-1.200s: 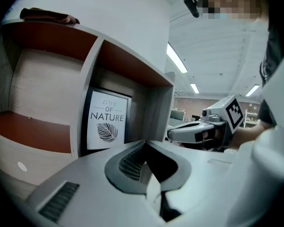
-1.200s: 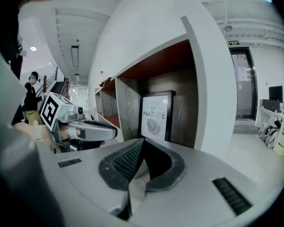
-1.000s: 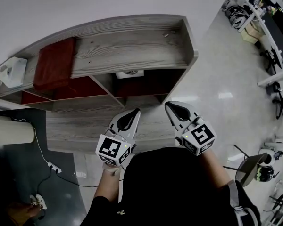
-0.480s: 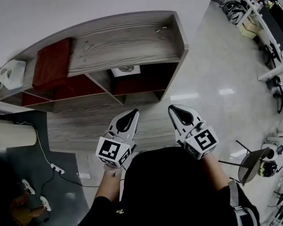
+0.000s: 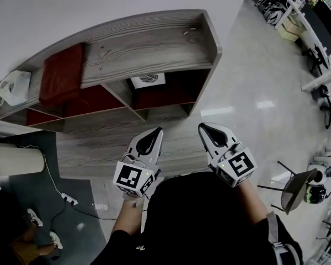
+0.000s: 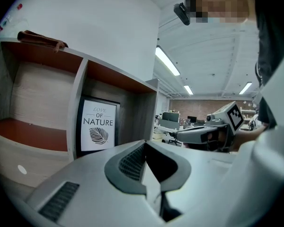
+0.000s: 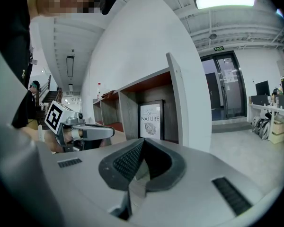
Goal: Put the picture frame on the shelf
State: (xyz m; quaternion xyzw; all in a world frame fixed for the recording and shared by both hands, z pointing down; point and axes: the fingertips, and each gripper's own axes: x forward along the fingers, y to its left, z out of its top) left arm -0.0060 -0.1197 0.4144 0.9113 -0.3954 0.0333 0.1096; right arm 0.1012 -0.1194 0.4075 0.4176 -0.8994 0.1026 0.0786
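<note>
Both grippers have nothing in them. The left gripper (image 5: 156, 132) has its jaws pressed together, and its own view shows no thing between them. The right gripper (image 5: 205, 129) is the same: jaws pressed together with nothing pinched. They are held side by side in front of the person, a little apart from each other. They are near the shelf (image 5: 154, 47) but not touching it.

The picture frame (image 5: 148, 80) is already in the shelf. It stands up straight in the end box of the shelf, the one next to the outer side wall. In the left gripper view the frame sits just beside the wall that splits this box from the next one. Its front faces out, so you can read "LOVE OF NATURE" and see a leaf under the words. It does not look tipped over or crooked. Nothing touches it.

A red cloth (image 5: 63, 73) lies on top of the shelf, well apart from the frame. The box next to the frame's box looks bare in the left gripper view.

So the main job looks done: the frame is on the shelf and no gripper is holding it. I think nothing big is left. The person may only need to take the grippers away and rest. I cannot tell if the frame leans on the back wall or stands on its own.
</note>
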